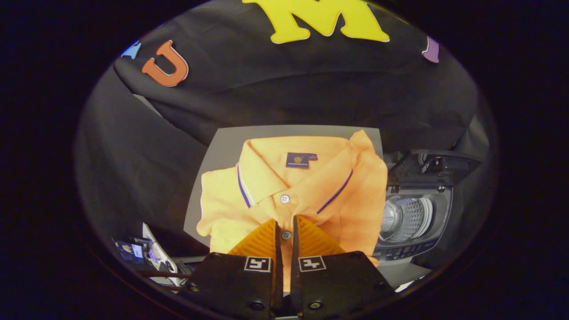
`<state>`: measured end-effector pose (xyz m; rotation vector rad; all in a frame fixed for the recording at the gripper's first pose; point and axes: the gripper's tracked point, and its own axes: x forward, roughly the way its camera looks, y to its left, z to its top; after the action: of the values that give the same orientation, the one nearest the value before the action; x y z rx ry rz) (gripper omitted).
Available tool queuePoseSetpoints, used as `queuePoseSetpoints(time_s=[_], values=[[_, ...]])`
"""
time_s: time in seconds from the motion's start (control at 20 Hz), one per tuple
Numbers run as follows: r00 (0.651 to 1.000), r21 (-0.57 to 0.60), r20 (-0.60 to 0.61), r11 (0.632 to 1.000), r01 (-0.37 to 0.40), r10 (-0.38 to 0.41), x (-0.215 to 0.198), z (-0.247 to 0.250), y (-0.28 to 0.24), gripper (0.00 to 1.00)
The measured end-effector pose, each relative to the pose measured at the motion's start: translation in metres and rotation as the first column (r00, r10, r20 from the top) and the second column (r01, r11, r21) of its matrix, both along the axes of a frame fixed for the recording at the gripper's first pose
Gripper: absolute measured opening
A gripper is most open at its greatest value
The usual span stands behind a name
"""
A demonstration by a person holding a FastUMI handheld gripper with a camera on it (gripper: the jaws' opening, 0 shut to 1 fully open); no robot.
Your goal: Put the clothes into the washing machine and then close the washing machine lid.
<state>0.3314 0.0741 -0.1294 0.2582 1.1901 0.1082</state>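
An orange polo shirt with a blue-striped collar lies folded over a grey table. My gripper sits at the shirt's button placket, its two fingers drawn close with a strip of fabric and a button pinched between them. To the right of the shirt stands the washing machine with its lid raised and the metal drum showing. The shirt's right edge overlaps the machine's near side.
Black cloth hangs behind and to the left of the table. Low on the left, beside the fingers, sits some small equipment with cables. A pale surface shows below the machine's control panel.
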Motion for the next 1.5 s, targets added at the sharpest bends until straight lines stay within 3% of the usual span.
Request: queuePoseSetpoints(time_s=[0.7,1.3,1.5], values=[[0.987,-0.017,0.11,0.992,0.124,-0.121,0.009,0.061,-0.035,0.1],[0.928,0.018,0.181,0.945,0.327,-0.325,-0.011,0.088,-0.076,0.1],[0.916,0.025,0.183,0.933,0.358,-0.356,-0.017,0.09,-0.091,0.1]])
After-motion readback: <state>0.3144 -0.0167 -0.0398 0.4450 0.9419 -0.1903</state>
